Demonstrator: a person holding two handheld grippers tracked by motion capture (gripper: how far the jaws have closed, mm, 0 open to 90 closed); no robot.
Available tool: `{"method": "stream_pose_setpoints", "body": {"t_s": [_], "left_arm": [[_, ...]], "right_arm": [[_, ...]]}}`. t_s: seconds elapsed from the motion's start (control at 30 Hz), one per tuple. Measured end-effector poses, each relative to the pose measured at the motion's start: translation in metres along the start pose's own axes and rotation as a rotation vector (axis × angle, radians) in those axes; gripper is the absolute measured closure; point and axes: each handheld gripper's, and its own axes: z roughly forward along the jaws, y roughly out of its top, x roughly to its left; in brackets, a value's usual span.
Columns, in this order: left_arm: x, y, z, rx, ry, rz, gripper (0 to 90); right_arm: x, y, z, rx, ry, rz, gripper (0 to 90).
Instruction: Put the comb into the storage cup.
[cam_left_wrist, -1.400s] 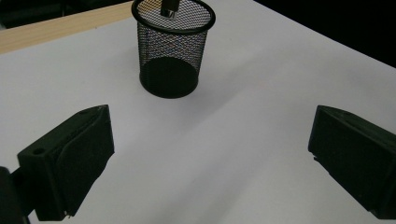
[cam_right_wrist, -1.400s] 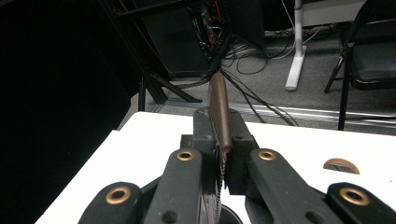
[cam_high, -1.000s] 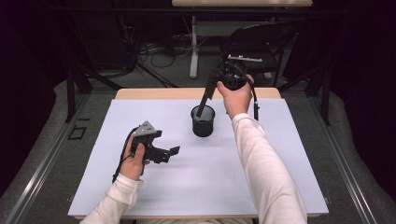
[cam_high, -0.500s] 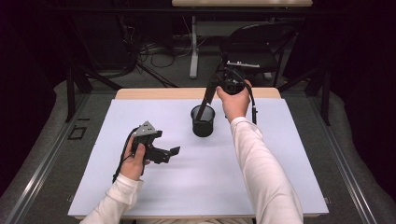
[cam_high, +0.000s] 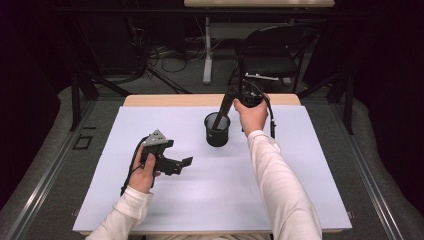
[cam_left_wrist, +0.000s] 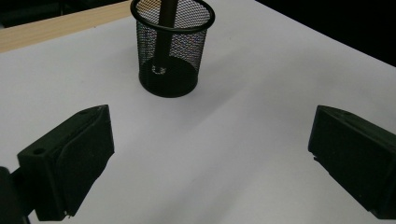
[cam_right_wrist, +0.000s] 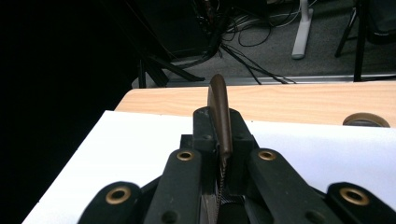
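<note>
High view: right hand-held gripper (cam_high: 226, 101) pinching a dark brown pen (cam_high: 220, 112), tip lowered into the mesh cup (cam_high: 217, 131) mid-surface (cam_high: 300, 165). Probably the insertion step; next, spread the jaws and lift clear. Left hand-held gripper (cam_high: 181, 164) spread, resting apart.

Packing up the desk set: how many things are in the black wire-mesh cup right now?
1. A dark brown stick-like tool stands tilted inside the black wire-mesh cup, its lower end on the cup's floor, its upper end clamped in the right tongs. Nothing else shows through the mesh.
</note>
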Motion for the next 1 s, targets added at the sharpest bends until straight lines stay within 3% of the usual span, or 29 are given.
{"method": "stream_pose_setpoints", "body": {"t_s": [0.5,0.8,1.0], "left_arm": [[0.001,0.0,0.0,-0.001,0.002,0.001,0.6],[0.0,0.0,0.0,0.001,0.002,0.001,0.6],[0.0,0.0,0.001,0.002,0.003,0.004,0.6]], "right_arm": [[-0.001,-0.01,0.009,0.011,0.009,0.017,86.4],[-0.01,-0.012,0.008,0.001,0.017,0.059,86.4],[-0.02,-0.014,0.006,-0.006,0.028,0.112,86.4]]}}
